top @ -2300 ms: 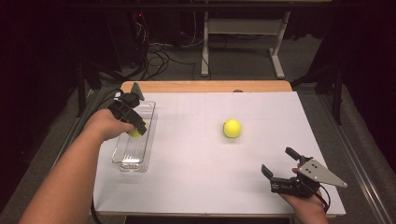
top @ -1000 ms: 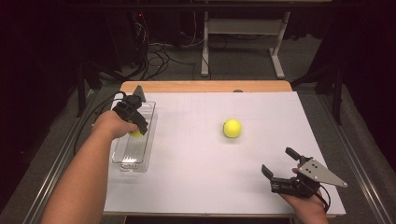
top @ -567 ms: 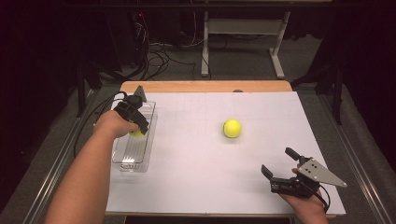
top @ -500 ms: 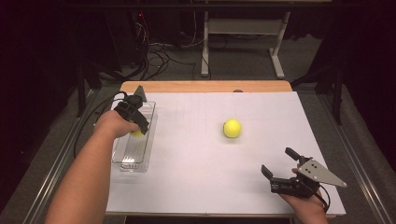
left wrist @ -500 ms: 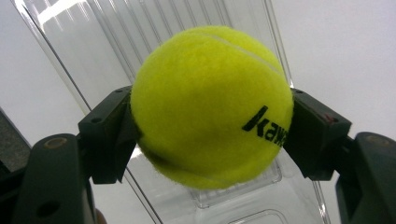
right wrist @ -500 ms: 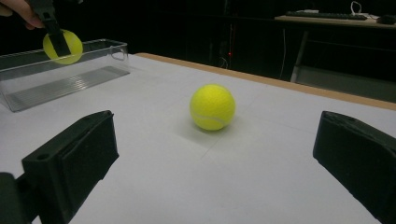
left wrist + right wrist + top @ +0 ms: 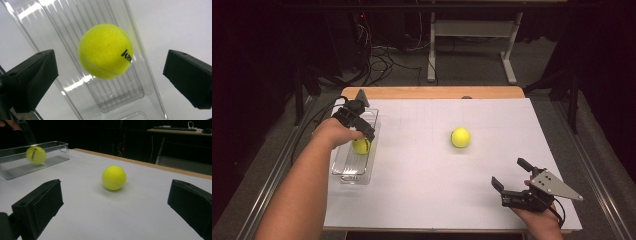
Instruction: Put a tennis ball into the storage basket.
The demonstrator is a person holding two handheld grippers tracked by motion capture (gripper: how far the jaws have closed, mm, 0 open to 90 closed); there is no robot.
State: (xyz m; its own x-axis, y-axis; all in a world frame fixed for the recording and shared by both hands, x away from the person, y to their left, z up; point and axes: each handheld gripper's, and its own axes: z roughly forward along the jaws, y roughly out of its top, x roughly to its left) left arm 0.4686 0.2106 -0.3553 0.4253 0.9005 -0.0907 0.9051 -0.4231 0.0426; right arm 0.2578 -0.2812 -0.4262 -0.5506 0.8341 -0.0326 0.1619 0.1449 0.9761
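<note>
Tennis ball (image 7: 106,51) sits between tray (image 7: 140,75) walls, jaws apart.

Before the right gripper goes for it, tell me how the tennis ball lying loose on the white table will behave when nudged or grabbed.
The tennis ball is round and sits free on the flat white table, so a nudge would probably send it rolling. Its fuzzy felt should give the jaws fair grip, likely not slippery. It looks light and slightly springy, so the right gripper, now open, should close squarely across its middle.

Matte black blocky left tongs (image 7: 362,131) at upper left, black right tongs (image 7: 511,176) bearing grey three-cornered plate, trailing black cables, bare forearms
</note>
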